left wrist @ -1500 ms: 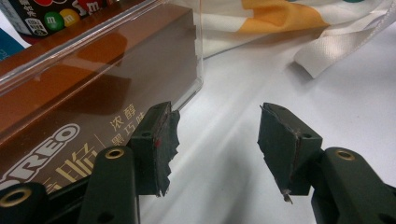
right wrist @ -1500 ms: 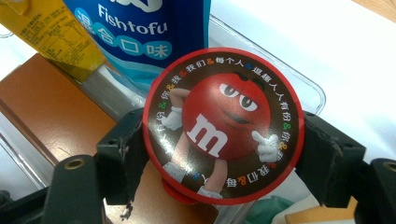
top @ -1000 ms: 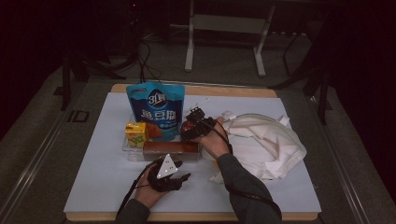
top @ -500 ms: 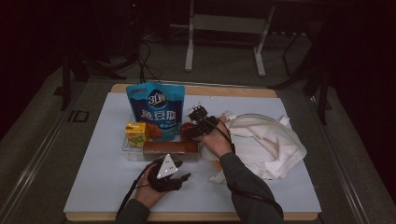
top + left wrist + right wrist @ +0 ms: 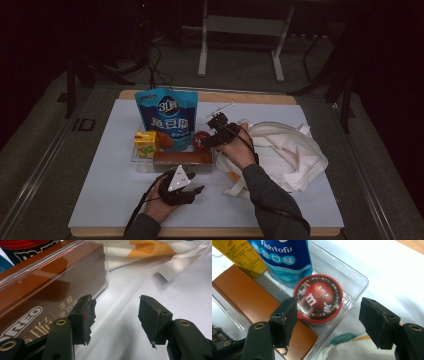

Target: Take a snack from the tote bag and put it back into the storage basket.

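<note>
The right tool point(image 5: 327, 322) hovers over the clear tray point(image 5: 359, 280), jaws wide and just closing slightly, the red candy tub point(image 5: 318, 298) lying between them untouched.

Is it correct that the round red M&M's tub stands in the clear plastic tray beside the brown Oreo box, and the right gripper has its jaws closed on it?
Not quite. The M&M's tub does stand in the clear tray beside the Oreo box, but the right gripper is not closed on it. The right gripper view shows its jaws open above the tub, with the pads apart from the lid.
</note>
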Demonstrator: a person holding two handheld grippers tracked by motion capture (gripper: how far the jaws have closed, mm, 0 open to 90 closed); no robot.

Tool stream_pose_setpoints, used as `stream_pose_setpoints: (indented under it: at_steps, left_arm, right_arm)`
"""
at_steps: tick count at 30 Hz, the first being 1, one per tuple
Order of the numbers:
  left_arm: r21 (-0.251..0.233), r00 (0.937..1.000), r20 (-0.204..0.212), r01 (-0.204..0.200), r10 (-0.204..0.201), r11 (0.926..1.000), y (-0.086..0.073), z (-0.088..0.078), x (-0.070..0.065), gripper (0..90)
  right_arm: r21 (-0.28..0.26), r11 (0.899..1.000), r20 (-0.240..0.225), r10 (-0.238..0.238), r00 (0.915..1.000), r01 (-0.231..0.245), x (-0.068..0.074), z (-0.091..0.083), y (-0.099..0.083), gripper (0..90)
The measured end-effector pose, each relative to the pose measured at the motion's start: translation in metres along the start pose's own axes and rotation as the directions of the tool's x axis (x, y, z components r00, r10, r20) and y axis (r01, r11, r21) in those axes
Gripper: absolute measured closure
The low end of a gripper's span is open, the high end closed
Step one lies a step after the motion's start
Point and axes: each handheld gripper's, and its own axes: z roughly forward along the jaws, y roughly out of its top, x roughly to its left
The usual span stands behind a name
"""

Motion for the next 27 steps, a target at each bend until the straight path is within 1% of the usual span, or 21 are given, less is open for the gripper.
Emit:
stream_pose_setpoints:
  at_steps: [2,12,20,22,27]
  left_arm:
    - [0.000,1.0000,0.000,0.001,-0.001,1.0000,0.000,0.000,0.000,45.3]
    - [-0.001,1.0000,-0.001,0.000,0.000,1.0000,0.000,0.000,0.000,45.3]
    - [0.000,1.0000,-0.002,0.002,-0.002,1.0000,0.000,0.000,0.000,45.3]
    - [0.000,1.0000,-0.002,0.002,-0.002,1.0000,0.000,0.000,0.000,45.3]
    - [0.001,1.0000,-0.002,0.002,-0.002,1.0000,0.000,0.000,0.000,45.3]
  right_arm:
    - [-0.013,1.000,-0.003,-0.009,1.0000,0.009,-0.001,-0.003,-0.001,31.5]
    - [-0.043,0.999,-0.014,-0.025,0.9996,0.025,-0.005,-0.022,-0.007,32.2]
    - [-0.056,0.997,-0.020,-0.046,0.9987,0.045,-0.010,-0.034,-0.020,32.9]
    - [-0.060,0.997,-0.020,-0.047,0.9987,0.045,-0.012,-0.037,-0.024,33.1]
    - [-0.073,0.997,-0.026,-0.029,0.9992,0.027,-0.019,-0.045,-0.034,33.2]
